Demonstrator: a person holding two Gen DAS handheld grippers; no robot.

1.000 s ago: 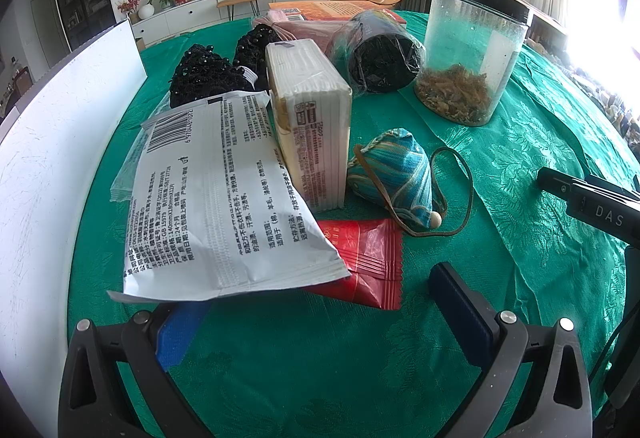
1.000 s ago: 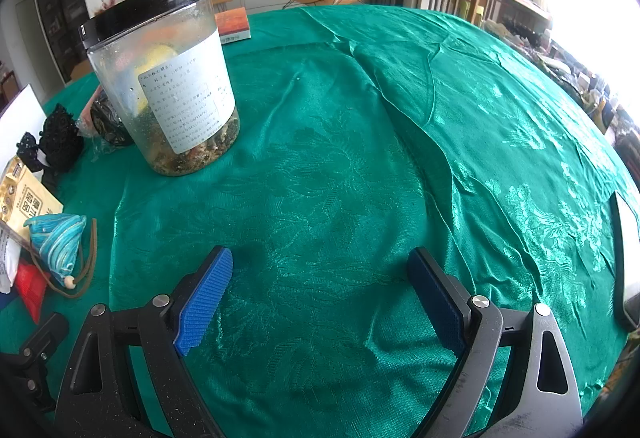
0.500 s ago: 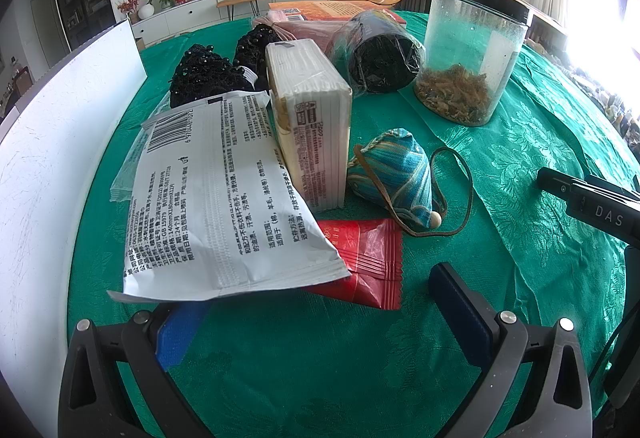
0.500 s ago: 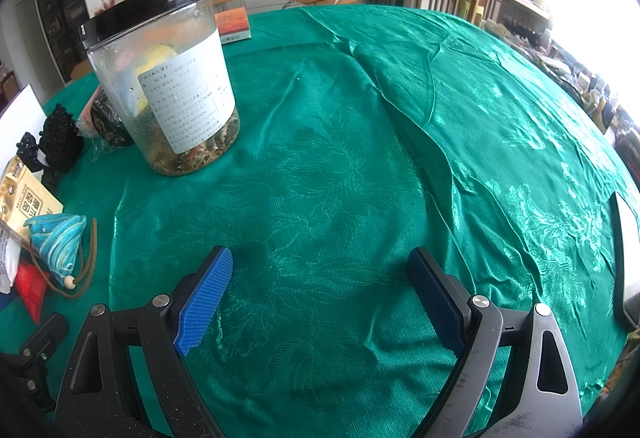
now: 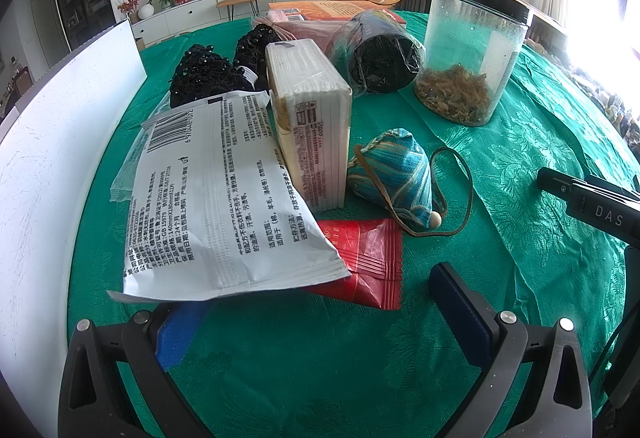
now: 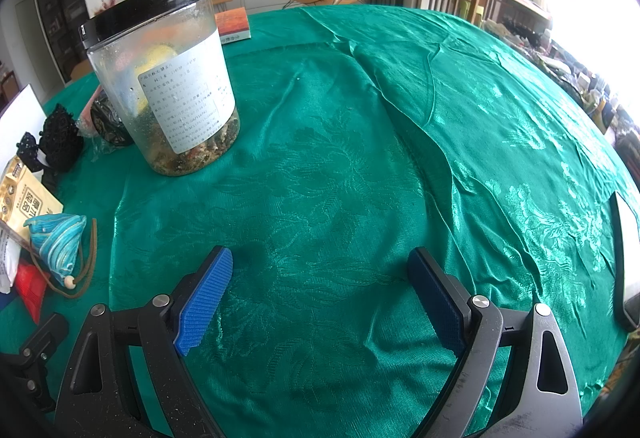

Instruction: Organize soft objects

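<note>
The left gripper (image 5: pixel 320 312) stands released, jaws wide, low over the green tablecloth (image 5: pixel 520 142). Its left finger sits under the near edge of one white printed packet (image 5: pixel 224 194), whose long axis runs away from the gripper and slightly left. Behind that lie two black beaded pieces (image 5: pixel 208 76). Straight ahead, one red sachet (image 5: pixel 366 264) lies flat, partly beneath the packet; beyond it one tissue pack (image 5: pixel 310 118) stands on edge, long axis pointing away. Right of it, one blue striped pouch (image 5: pixel 394 180) points its tip away. Farther ahead lie one wrapped dark roll (image 5: pixel 380 62) and one clear jar (image 5: pixel 470 54).

The right gripper (image 6: pixel 320 302) is also released, over bare cloth, jar ahead-left.
</note>
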